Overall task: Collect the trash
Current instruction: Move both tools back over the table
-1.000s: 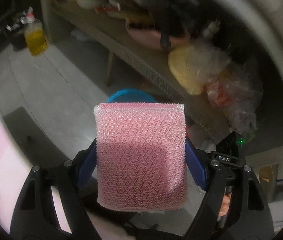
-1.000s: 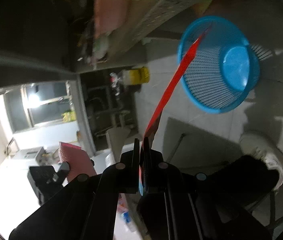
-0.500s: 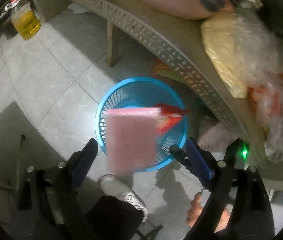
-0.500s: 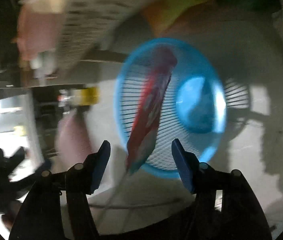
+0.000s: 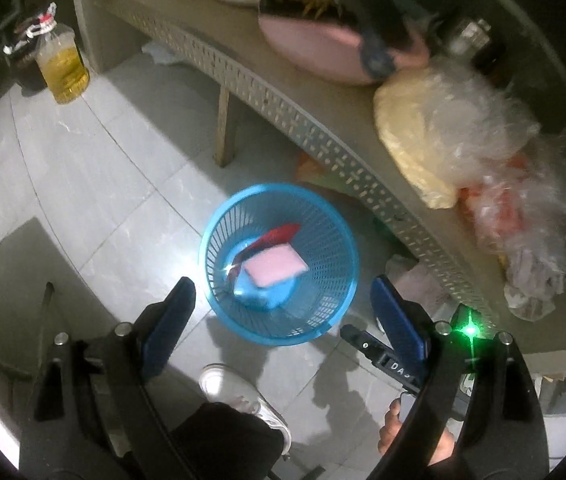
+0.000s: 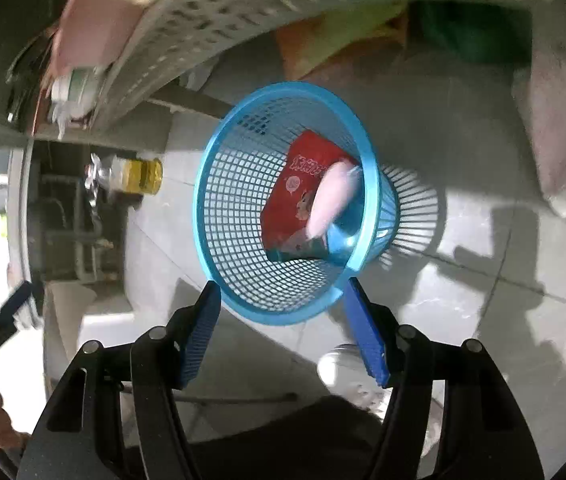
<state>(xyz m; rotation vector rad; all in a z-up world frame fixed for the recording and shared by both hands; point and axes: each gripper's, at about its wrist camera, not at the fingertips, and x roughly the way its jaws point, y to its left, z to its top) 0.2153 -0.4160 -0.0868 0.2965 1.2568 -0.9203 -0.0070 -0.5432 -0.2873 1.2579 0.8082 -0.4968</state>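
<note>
Pink sponge in the blue basket is smeared by blur in the right wrist view; its edges cannot be traced. The red wrapper is partly covered by it, and its print is too blurred to be read. In the left wrist view only a red strip of the wrapper is seen behind the sponge. The worktop is cut off at the right edge; items under its plastic bags cannot be told. A white shoe is half hidden by a dark trouser leg. The yellow bottle's label is too small to be read.
</note>
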